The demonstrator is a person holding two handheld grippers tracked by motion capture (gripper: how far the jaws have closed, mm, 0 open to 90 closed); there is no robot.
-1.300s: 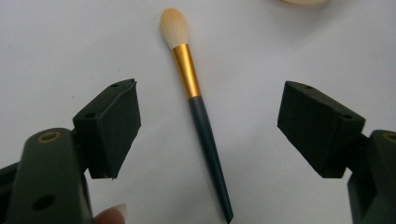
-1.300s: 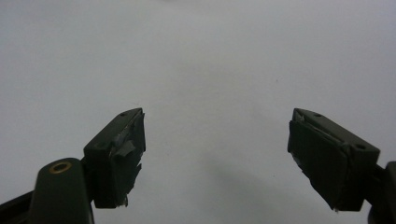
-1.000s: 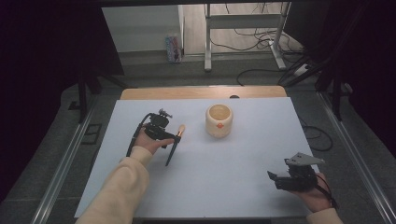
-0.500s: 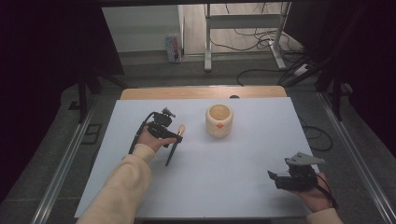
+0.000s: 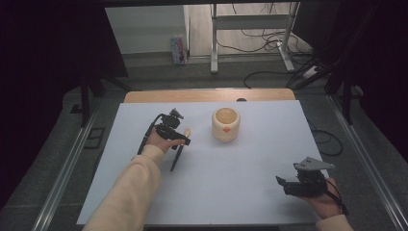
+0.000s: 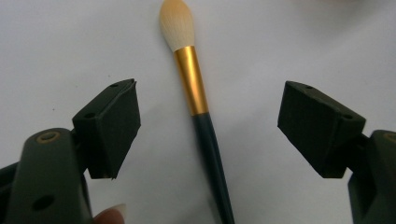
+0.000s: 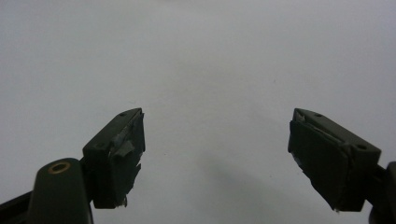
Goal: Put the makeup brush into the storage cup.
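My left gripper [image 6: 205, 116] hovers with fingers [image 6: 112, 126] spread wide either side of the makeup brush [image 6: 201, 121], touching nothing. I'd drop straight down and pinch the dark handle just behind its gold collar. It lies flat on the white tabletop [image 5: 250, 183], cream bristles towards the cup [image 5: 225, 123]. My right gripper [image 7: 215, 154] rests open, empty.

Makeup brush [image 6: 201, 116]: dark handle, gold ferrule, pale bristles; lying flat on white table [image 5: 231, 187].
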